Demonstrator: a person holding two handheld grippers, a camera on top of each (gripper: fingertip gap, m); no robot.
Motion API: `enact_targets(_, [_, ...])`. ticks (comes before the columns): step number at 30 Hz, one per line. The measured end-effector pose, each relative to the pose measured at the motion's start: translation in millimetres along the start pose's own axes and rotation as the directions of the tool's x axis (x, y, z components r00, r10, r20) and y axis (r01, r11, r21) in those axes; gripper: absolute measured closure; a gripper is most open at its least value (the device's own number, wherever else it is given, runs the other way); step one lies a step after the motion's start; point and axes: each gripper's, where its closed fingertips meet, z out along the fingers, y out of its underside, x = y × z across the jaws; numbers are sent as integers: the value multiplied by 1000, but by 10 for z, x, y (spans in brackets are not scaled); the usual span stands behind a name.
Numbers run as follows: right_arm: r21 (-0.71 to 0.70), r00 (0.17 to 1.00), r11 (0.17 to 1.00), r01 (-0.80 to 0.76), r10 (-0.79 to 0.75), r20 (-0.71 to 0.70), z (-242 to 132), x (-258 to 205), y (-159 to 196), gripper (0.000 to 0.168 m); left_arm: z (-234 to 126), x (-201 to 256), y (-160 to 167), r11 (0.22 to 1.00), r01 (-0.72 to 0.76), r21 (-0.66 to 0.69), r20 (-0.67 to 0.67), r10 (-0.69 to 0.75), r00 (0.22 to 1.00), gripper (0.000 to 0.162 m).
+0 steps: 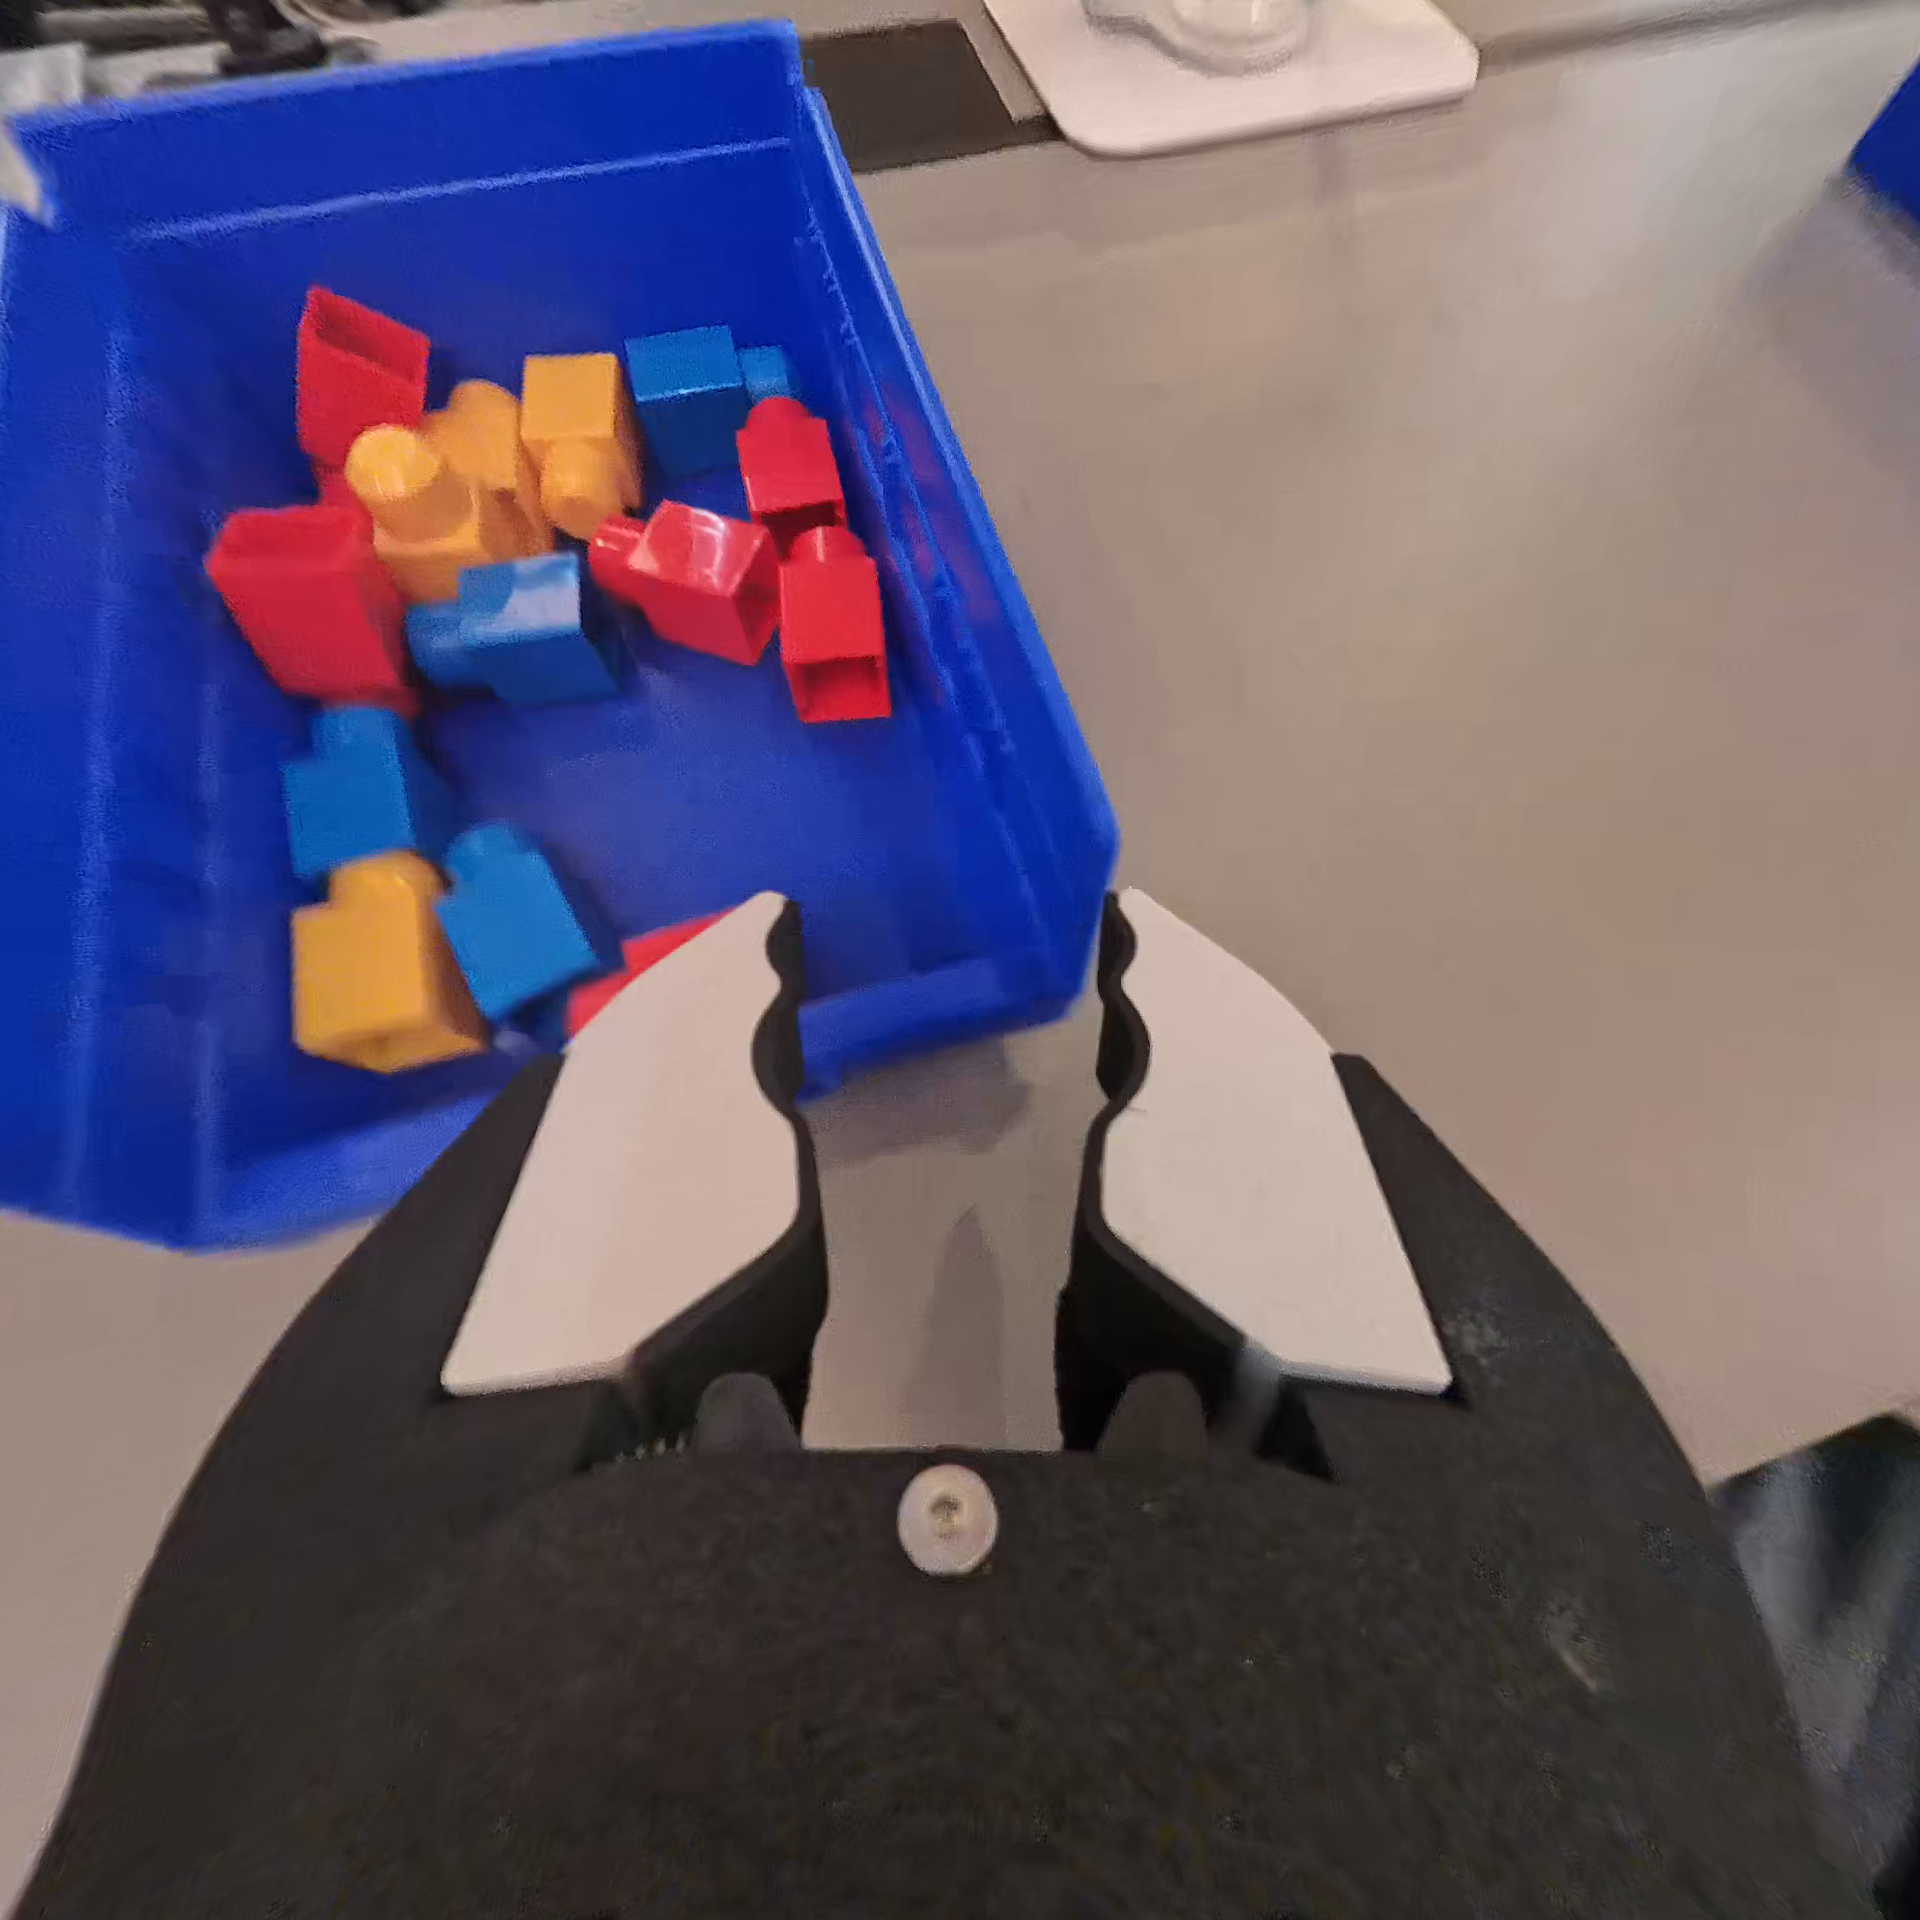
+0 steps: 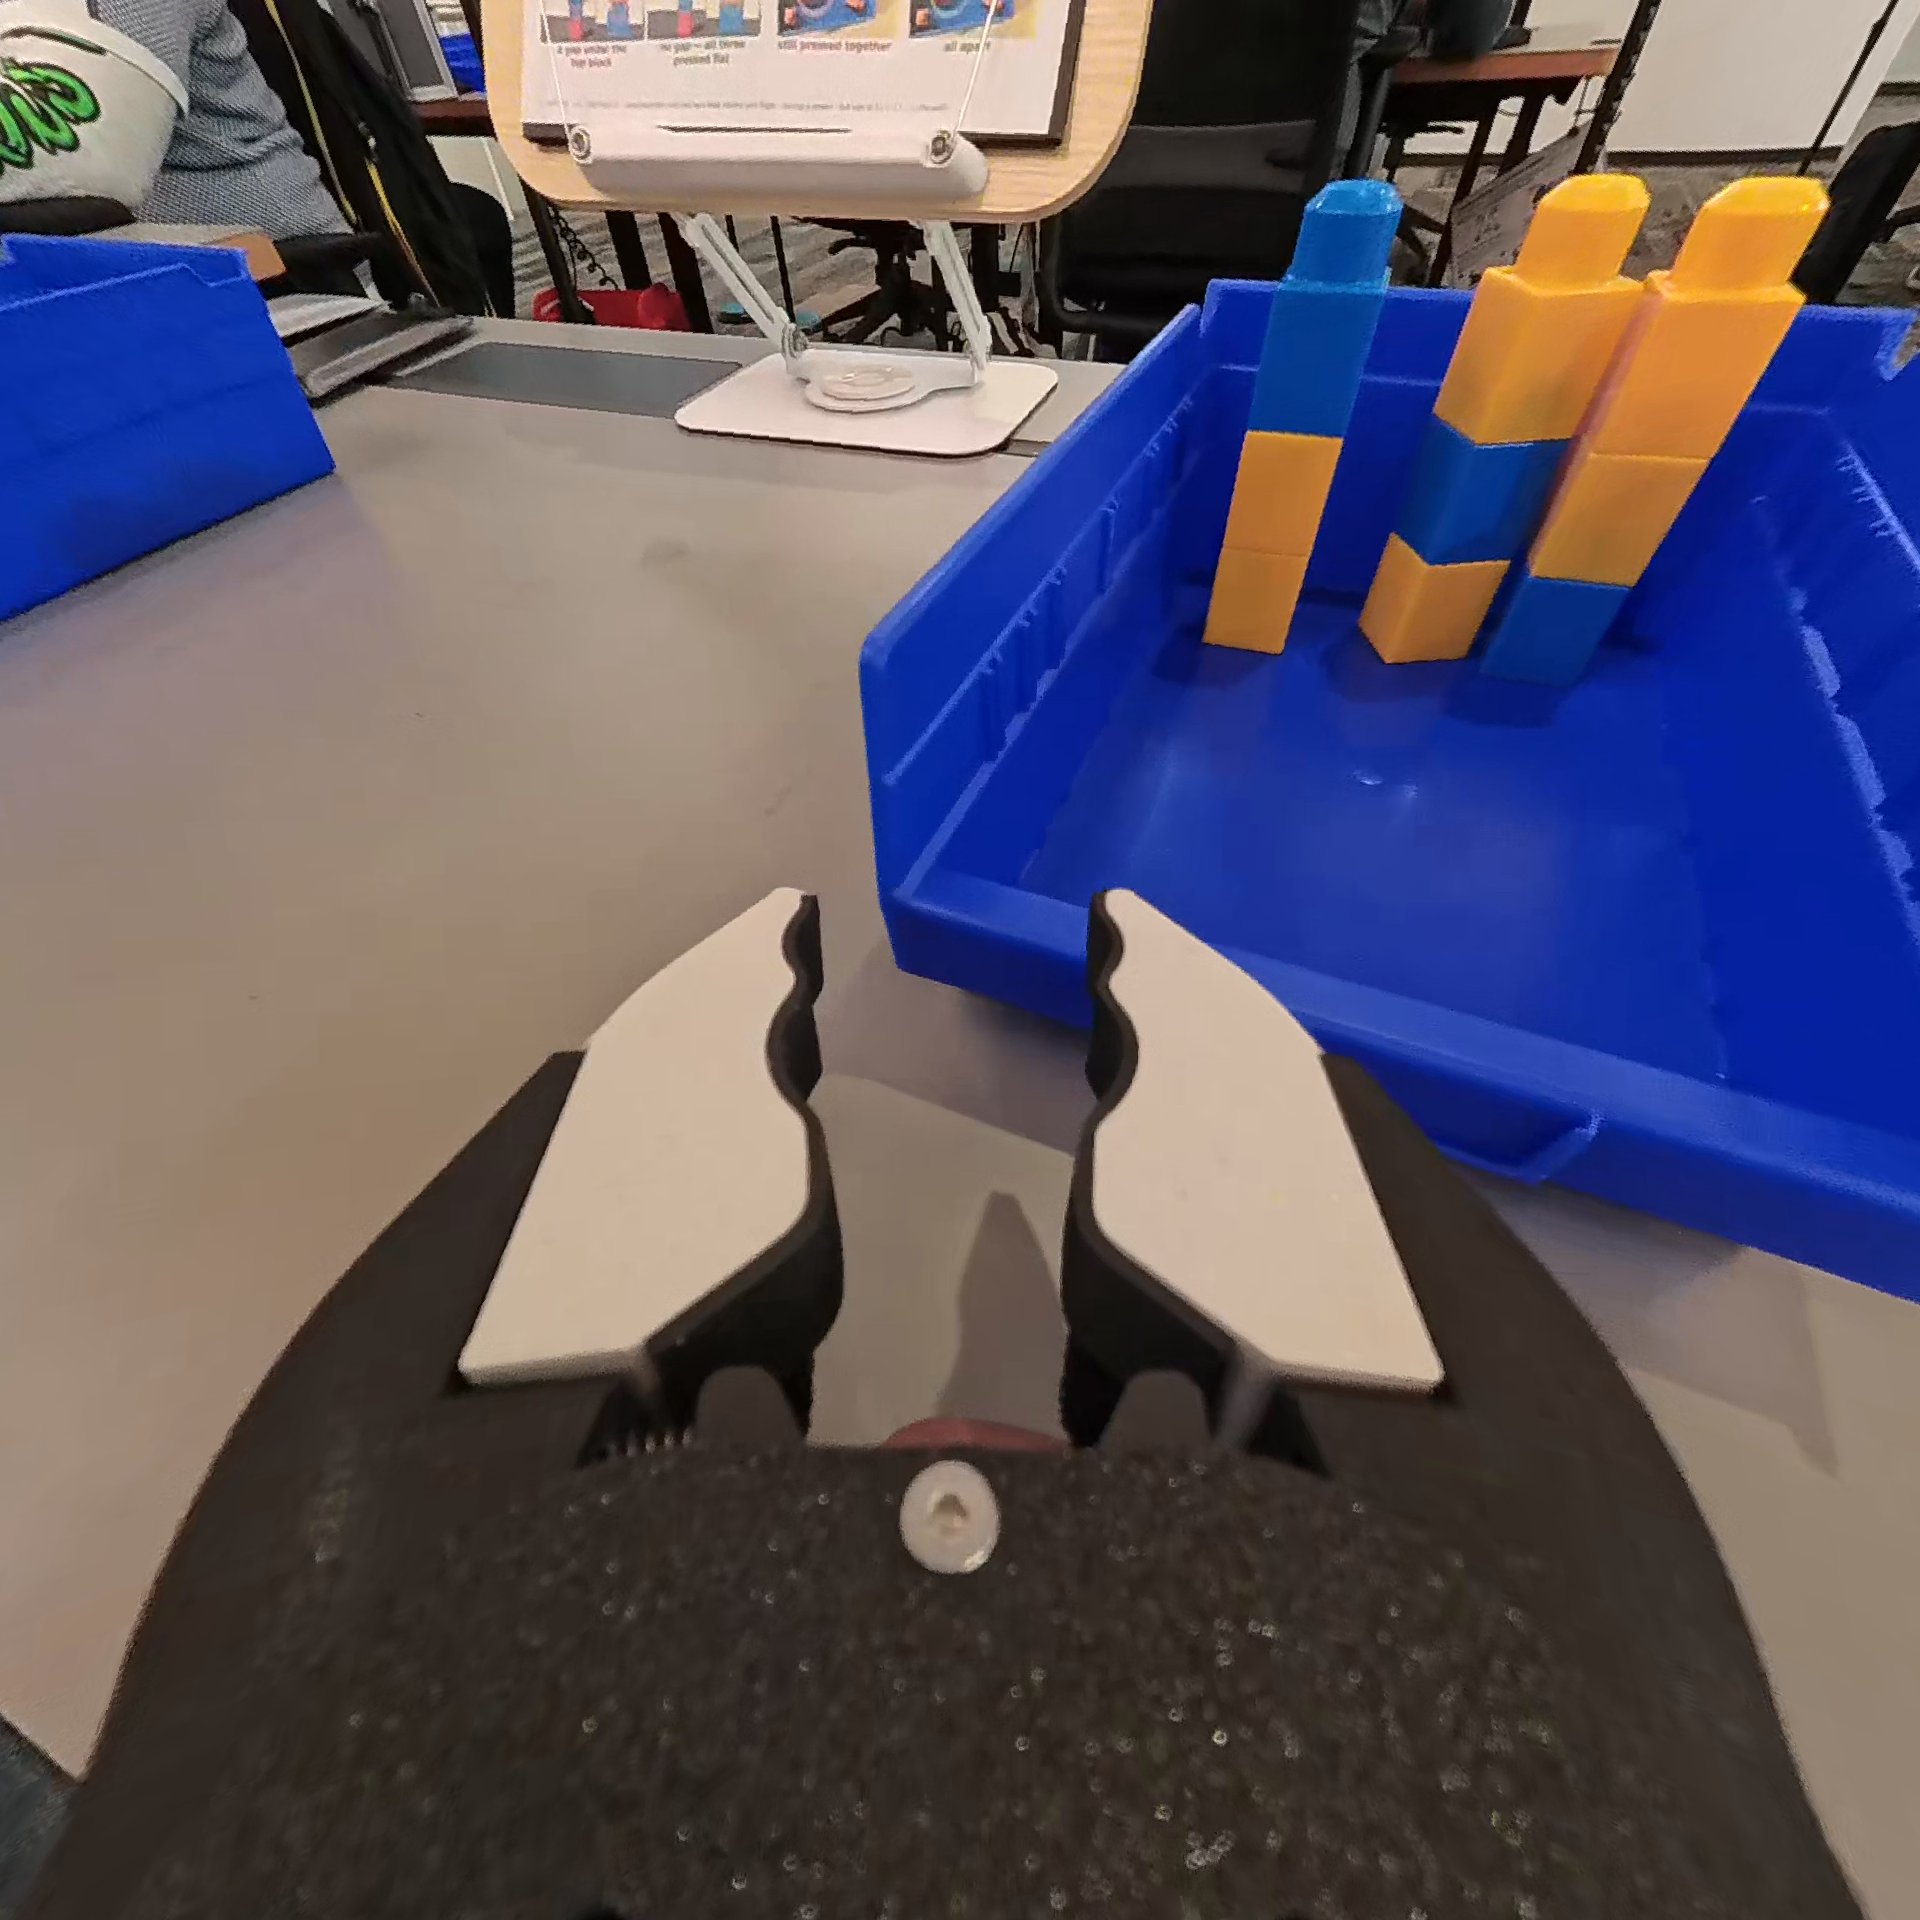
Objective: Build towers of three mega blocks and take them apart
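Blue bin [image 1: 935, 644] at my left holds loose red, yellow and blue blocks [image 1: 540, 623]; my left hand-held gripper [image 1: 948, 925] hangs over its near corner, jaws apart, empty; my right hand-held gripper [image 2: 954, 920], likewise parted and empty, hovers above the grey surface [image 2: 468, 727] beside a second bin [image 2: 1195, 1018] holding three upright towers [image 2: 1496, 447].

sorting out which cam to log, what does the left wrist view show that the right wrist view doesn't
Only the left wrist view: the left gripper, open and empty, and a blue bin of loose red, yellow and blue mega blocks.

Only the right wrist view: the right gripper, open and empty, and another blue bin with three standing three-block towers.

Both: the grey table and the white stand base.
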Motion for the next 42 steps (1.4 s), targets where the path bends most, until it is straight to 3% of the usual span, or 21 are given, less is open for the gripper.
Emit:
enact_targets(8, [3, 999, 1000, -23, 23, 33, 36, -112, -27, 121, 958, -728, -361, 918, -303, -255, -193, 259, 946, 103])
enact_targets(13, [8, 999, 1000, 22, -22, 23, 50, -200, -60, 121, 1398, -812, -413, 874, -355, -332, -333, 243, 911, 94])
enact_targets(18, [1, 998, 999, 47, -47, 46, 126, -353, -57, 122, 1587, -833, -330, 840, -388, -379, -392, 233, 890, 94])
enact_targets(24, [-27, 988, 995, 99, -95, 124, 279, -680, -6, 122, 1674, -924, -156, 795, -419, -439, -407, 240, 881, 94])
enact_targets(27, [-25, 983, 994, 111, -106, 152, 313, -800, -10, 122, 1690, -920, -180, 783, -463, -416, -397, 302, 867, 103])
enact_targets(28, [-26, 982, 993, 113, -108, 158, 318, -825, -9, 122, 1683, -920, -208, 783, -477, -399, -391, 325, 861, 118])
enact_targets(33, [-29, 976, 991, 129, -121, 182, 334, -903, -5, 122, 1552, -905, -322, 801, -507, -320, -337, 404, 851, 118])
enact_targets(37, [-36, 969, 990, 134, -123, 213, 355, -972, -7, 122, 1294, -864, -473, 827, -508, -241, -249, 454, 856, 118])
enact_targets(42, [-43, 958, 988, 149, -134, 254, 396, -1090, -4, 122, 745, -113, -975, 884, -467, -24, -274, 444, 853, 118])
